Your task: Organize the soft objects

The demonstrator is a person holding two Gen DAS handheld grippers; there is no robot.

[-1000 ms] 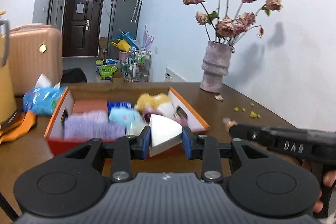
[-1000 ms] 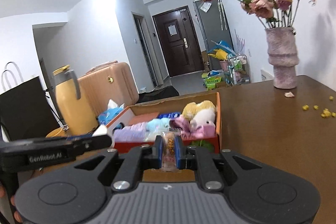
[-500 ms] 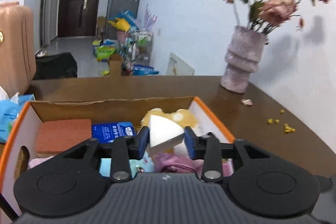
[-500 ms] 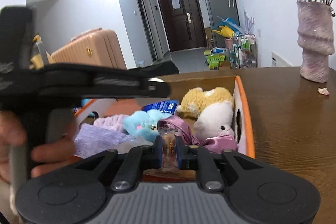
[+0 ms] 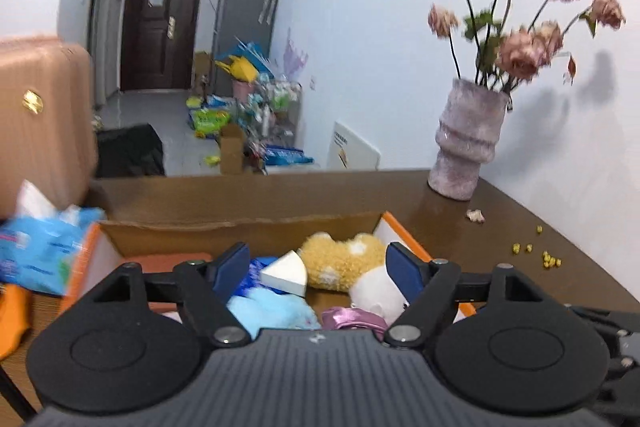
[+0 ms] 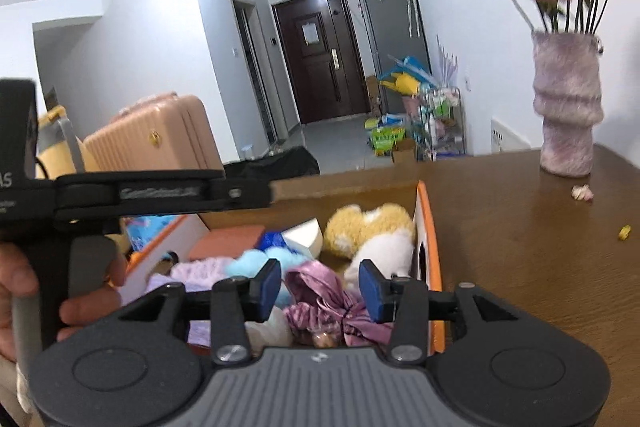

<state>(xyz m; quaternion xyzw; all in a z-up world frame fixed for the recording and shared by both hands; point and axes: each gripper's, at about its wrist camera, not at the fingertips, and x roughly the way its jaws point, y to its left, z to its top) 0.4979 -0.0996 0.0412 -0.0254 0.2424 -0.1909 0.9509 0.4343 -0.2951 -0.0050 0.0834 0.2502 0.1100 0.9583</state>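
An orange-edged cardboard box (image 5: 394, 225) (image 6: 427, 223) on the brown table holds soft things: a yellow plush (image 5: 340, 261) (image 6: 368, 223), a white plush (image 5: 370, 293) (image 6: 382, 253), a light blue plush (image 5: 272, 309) (image 6: 250, 261), a pink satin bundle (image 6: 320, 291) (image 5: 352, 319), a lilac cloth (image 6: 196, 271). A white wedge sponge (image 5: 284, 273) (image 6: 304, 237) lies in the box. My left gripper (image 5: 316, 267) is open above the box. My right gripper (image 6: 318, 289) is open over the pink bundle; a small clear packet (image 6: 322, 339) lies below it.
A pink vase of dried roses (image 5: 468, 143) (image 6: 568, 107) stands at the table's far right, with petals and yellow crumbs (image 5: 536, 255) nearby. A blue tissue pack (image 5: 36, 251) lies left of the box. A peach suitcase (image 6: 156, 139) stands behind.
Both grippers have opened over the box. The left one let go of the white wedge sponge, which now lies in the box. The right one let go of its small packet.
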